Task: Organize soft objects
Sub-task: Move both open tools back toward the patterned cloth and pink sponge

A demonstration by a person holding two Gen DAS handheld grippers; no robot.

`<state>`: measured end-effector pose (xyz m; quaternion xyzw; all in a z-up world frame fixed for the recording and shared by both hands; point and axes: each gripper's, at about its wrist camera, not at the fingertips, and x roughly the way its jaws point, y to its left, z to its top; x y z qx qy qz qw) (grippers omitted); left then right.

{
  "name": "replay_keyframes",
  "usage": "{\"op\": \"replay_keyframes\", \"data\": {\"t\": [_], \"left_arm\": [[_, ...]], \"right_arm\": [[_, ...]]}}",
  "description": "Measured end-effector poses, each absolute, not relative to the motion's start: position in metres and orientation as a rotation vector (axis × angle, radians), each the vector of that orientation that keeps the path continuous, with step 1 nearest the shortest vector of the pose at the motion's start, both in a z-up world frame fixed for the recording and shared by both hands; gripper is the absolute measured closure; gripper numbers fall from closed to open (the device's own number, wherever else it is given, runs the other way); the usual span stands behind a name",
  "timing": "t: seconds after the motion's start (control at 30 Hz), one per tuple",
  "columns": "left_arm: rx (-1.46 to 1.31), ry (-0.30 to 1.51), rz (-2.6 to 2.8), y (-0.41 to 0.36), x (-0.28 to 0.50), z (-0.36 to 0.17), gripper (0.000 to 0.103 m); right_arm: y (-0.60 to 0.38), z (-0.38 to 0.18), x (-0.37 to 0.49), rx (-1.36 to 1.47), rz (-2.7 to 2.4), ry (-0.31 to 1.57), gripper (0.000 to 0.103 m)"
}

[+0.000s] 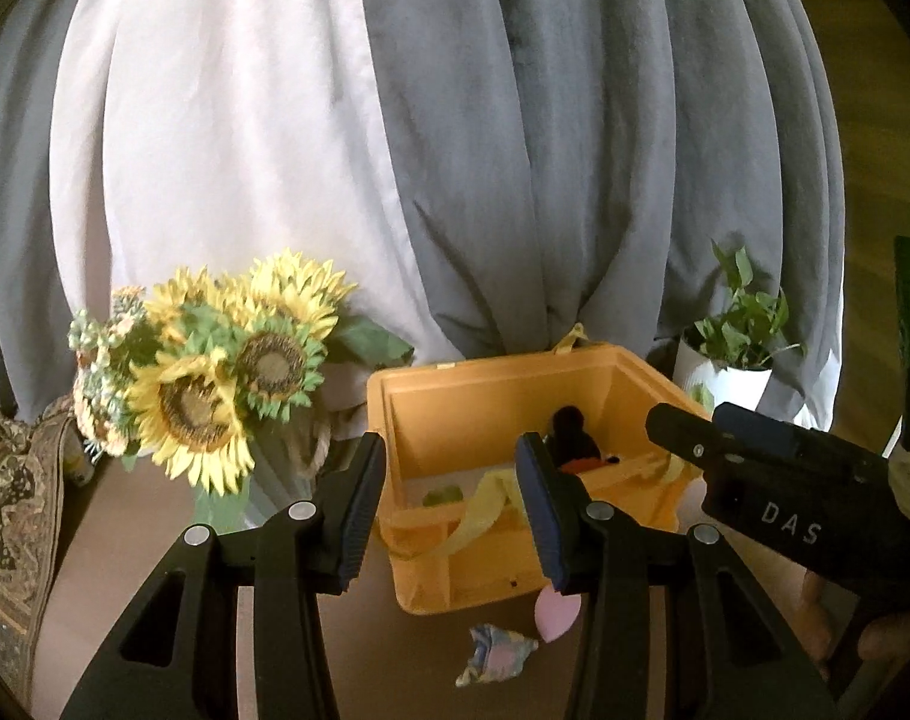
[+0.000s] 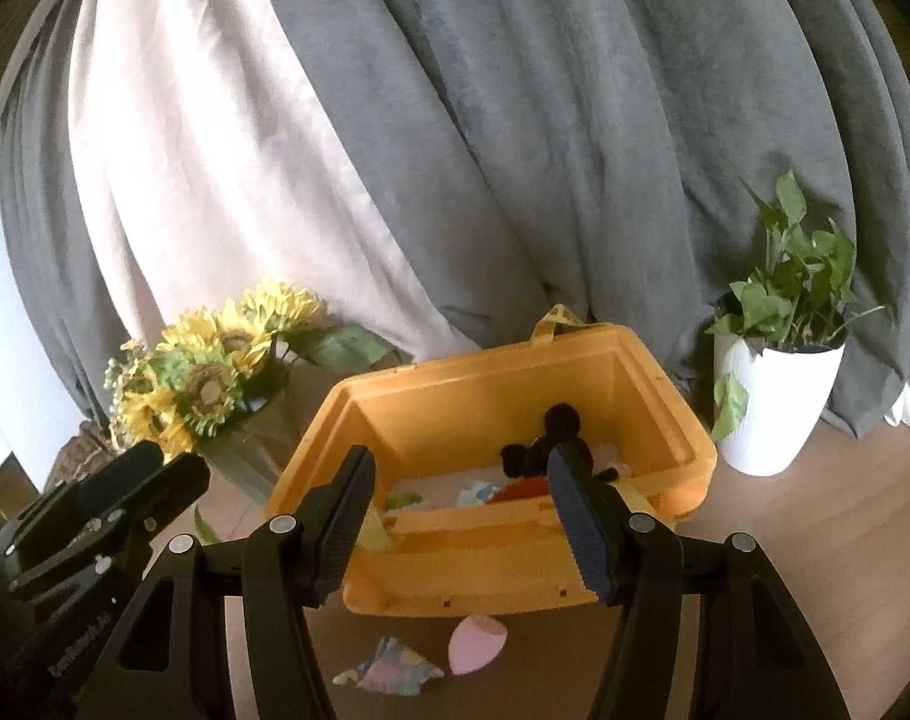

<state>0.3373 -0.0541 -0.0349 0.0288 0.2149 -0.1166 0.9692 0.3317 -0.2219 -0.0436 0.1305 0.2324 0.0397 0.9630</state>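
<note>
- Currently, your left gripper (image 1: 449, 504) hangs above the table (image 1: 125, 540) with its jaws spread wide and nothing between them; the front left corner of the bin (image 1: 485, 384) shows through the gap.
- Your right gripper (image 2: 461, 516) is likewise spread wide and holds nothing. It is aimed at the near wall of the bin (image 2: 515, 564).
- The bin is orange, open at the top, and stands on the table in front of grey and white curtains (image 2: 455, 150).
- Inside the bin lies a plush toy (image 2: 545, 450) with round black ears and a red part below (right wrist view shows it best), toward the right side of the bin. A patterned cloth (image 2: 476, 492) lies just left of it, and a green item (image 2: 402, 499) lies further left, too blurred to identify.
- A yellow strap (image 1: 482, 510) drapes over the near wall of the bin.
- Two soft items lie on the table outside the bin, just in front of its near wall: a pink sponge (image 2: 476, 648), egg-shaped, and a crumpled pastel cloth (image 2: 389, 672) to its left. The two lie near each other, but you cannot tell whether they touch.
- Sunflowers (image 1: 215, 384) stand left of the bin.
- A plant (image 2: 779, 372) in a white ribbed pot stands right of the bin, apart from it.
- A patterned rug (image 1: 11, 516) shows at the far left edge in the left wrist view.
</note>
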Motion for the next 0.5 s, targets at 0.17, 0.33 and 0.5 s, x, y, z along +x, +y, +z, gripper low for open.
{"op": "replay_keyframes", "data": {"t": [0.17,0.33,0.5], "left_arm": [[0.064,0.453,-0.228,-0.05,0.324,-0.043,0.058],[0.064,0.501,-0.22,-0.045,0.315,-0.06,0.058],[0.052,0.55,-0.226,-0.041,0.311,-0.078,0.058]], "right_arm": [[-0.218,-0.049,0.32,0.262,0.083,0.484,0.042],[-0.213,-0.058,0.313,0.264,0.096,0.505,0.042],[-0.207,-0.074,0.31,0.26,0.104,0.555,0.042]]}}
